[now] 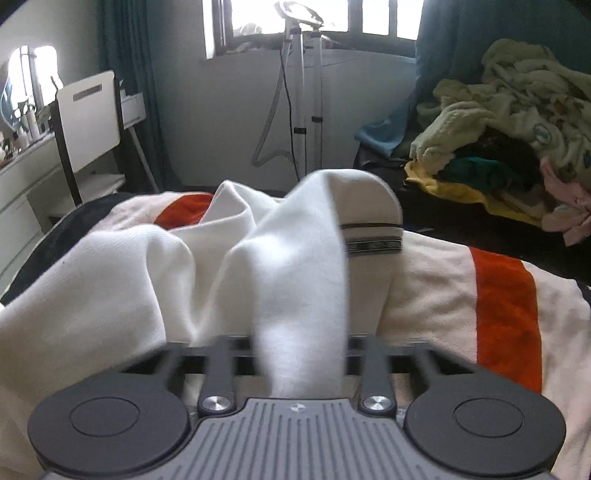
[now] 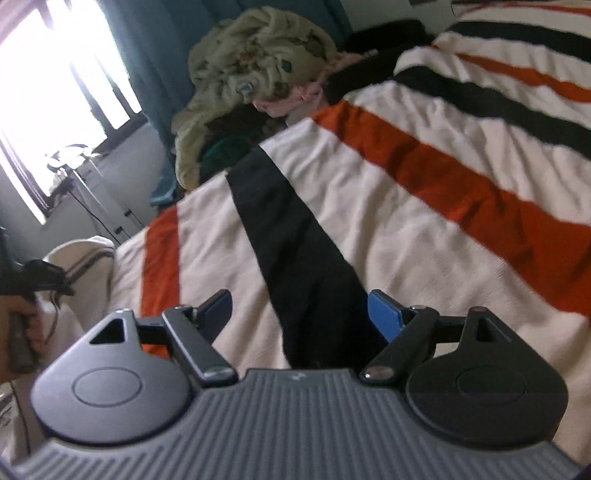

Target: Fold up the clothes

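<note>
Pinching a white garment (image 1: 295, 295), the left gripper (image 1: 301, 369) sits at the bottom middle of the left view, its jaws closed tight on the cloth. The cloth rises out of the gripper and spreads to the left and middle of the frame. A grey band with dark edges (image 1: 371, 238) runs across the garment right of the middle. It has marks on it, but they are too blurry to read.

Under the garment lies a blanket (image 1: 436, 288) with orange stripes. At the upper right is a pile of clothes (image 1: 517, 122). A white chair (image 1: 92, 118) stands at the upper left, and a stand (image 1: 303, 110) stands below the bright window (image 1: 295, 14) at the top.

In the right view, the right gripper (image 2: 301, 314) is at the bottom middle with its jaws wide apart. Its blue pads (image 2: 384, 319) hold nothing. A black stripe of the blanket shows between them. The gripper points down at the blanket and leans, so the whole room looks tilted.

At the far left edge a hand (image 2: 18, 328) holds the other gripper, next to the white garment. The pile of clothes is at the top middle.
</note>
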Demonstrator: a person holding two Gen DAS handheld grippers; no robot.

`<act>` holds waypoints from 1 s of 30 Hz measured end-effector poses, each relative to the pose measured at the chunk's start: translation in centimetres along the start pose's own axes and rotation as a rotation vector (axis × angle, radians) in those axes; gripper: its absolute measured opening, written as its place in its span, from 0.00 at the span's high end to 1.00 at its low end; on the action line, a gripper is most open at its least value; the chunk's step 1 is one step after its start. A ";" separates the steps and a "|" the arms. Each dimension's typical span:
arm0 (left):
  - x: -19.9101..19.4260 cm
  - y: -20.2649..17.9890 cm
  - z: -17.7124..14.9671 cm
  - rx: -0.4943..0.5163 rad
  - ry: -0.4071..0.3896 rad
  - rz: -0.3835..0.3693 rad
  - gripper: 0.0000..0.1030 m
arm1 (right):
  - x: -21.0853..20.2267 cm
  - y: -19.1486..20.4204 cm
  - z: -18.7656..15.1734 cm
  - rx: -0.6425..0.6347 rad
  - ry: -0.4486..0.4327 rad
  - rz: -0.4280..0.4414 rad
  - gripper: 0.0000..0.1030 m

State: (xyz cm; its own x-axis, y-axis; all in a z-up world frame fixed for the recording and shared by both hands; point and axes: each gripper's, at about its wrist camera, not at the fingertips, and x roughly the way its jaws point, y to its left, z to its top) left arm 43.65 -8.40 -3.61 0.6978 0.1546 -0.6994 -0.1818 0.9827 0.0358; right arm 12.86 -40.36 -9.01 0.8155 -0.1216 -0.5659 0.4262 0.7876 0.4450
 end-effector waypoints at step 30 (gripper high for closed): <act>-23.3 8.0 -27.4 0.211 -0.117 -0.491 0.51 | -5.1 1.4 -2.6 0.133 0.133 0.303 0.19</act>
State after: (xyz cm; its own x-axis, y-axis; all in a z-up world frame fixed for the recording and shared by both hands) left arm 6.99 -6.94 -6.56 0.7403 -0.3286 -0.5864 0.3189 0.9396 -0.1240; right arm 8.23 -37.09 -7.30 0.8580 0.1921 -0.4764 0.2276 0.6893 0.6878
